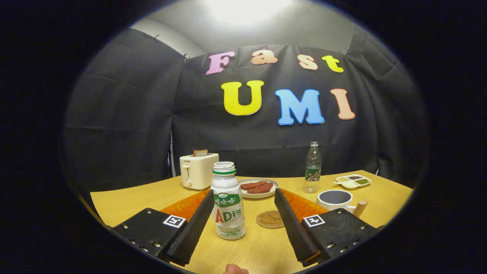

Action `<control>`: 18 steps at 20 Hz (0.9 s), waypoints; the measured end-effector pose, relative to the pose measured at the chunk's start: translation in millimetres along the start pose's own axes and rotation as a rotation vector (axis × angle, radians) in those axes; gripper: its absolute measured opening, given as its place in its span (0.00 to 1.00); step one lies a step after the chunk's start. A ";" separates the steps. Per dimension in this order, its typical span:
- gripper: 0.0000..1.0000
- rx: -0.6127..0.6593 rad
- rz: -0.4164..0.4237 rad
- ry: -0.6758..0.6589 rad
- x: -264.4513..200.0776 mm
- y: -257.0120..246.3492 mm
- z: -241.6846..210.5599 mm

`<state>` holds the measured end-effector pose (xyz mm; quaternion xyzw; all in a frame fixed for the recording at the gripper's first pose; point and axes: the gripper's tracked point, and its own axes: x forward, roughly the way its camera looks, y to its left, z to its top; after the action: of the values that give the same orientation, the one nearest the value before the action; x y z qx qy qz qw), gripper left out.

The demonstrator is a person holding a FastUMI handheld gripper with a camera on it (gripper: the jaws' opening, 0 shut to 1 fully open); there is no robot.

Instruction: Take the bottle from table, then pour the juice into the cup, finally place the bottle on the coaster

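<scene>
A black cloth wall closes the booth behind a light wooden table (125, 201). An orange mat (182, 207) lies across the table's middle. Toward the far left edge stands a white toaster (198, 170) with a slice of bread poking from its slot. Near the far edge are a plate (258, 188) holding reddish pieces, a clear water bottle (312, 168), and, by the far right corner, a small divided dish (354, 181). A white cup (335, 200) sits toward the right edge. The gripper (243, 207) is spread wide, touching nothing. The small white juice bottle (227, 201) stands upright between the fingers, close to the left one. The round coaster (270, 219) lies just right of it.
</scene>
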<state>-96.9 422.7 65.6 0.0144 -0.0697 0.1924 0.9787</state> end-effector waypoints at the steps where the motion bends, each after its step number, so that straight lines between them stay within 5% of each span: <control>1: 0.97 -0.009 0.007 0.002 7.4 5.2 -3.2; 11: 0.95 -0.013 0.022 0.034 57.5 19.4 -31.3; 13: 0.77 -0.010 0.033 0.023 61.6 24.4 -32.0; 18: 0.65 -0.013 -0.050 0.048 57.2 13.7 -29.4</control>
<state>-45.8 458.4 44.6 0.0051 -0.0470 0.1676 0.9847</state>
